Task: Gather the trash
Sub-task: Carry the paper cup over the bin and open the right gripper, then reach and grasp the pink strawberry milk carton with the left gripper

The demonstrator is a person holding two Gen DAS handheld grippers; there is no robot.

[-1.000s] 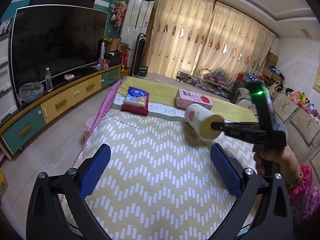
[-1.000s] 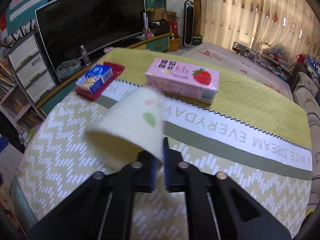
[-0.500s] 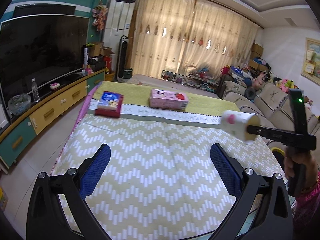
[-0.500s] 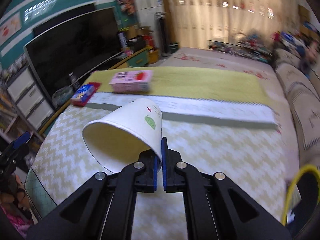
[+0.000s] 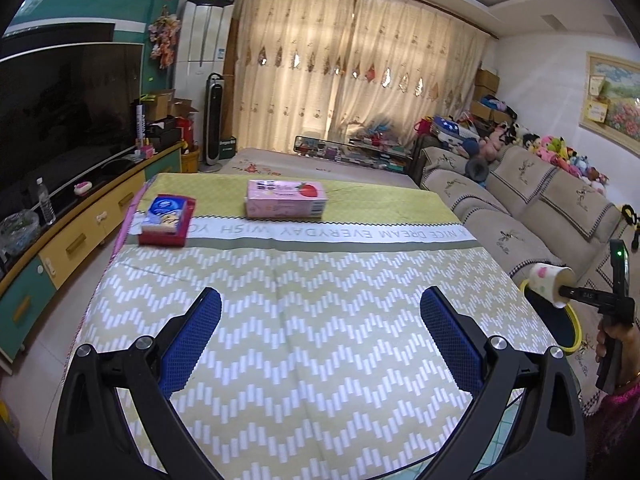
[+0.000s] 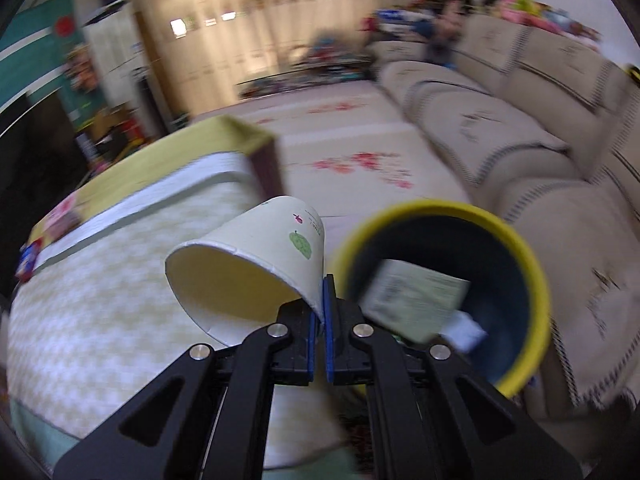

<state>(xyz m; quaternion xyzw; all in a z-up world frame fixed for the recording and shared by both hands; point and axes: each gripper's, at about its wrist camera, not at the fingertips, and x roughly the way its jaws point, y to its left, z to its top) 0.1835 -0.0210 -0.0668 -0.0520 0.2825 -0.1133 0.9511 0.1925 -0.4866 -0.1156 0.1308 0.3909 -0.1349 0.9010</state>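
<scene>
- The surface (image 5: 304, 320) has slid to the left in the right wrist view; a second ago it filled that view.
- The yellow-rimmed bin (image 6: 532, 264), unseen then, now sits beside the cup.
- The right claw (image 6: 319, 312) still pinches the paper cup (image 6: 256, 256) by its rim, just beside the bin's edge.
- The left claw (image 5: 320, 340) stays wide open, holding nothing.

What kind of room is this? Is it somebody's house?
Most likely a living room in a home. There is a long sofa with stuffed toys piled along its back, a big television on a low cabinet, and curtains across a wide window.
</scene>
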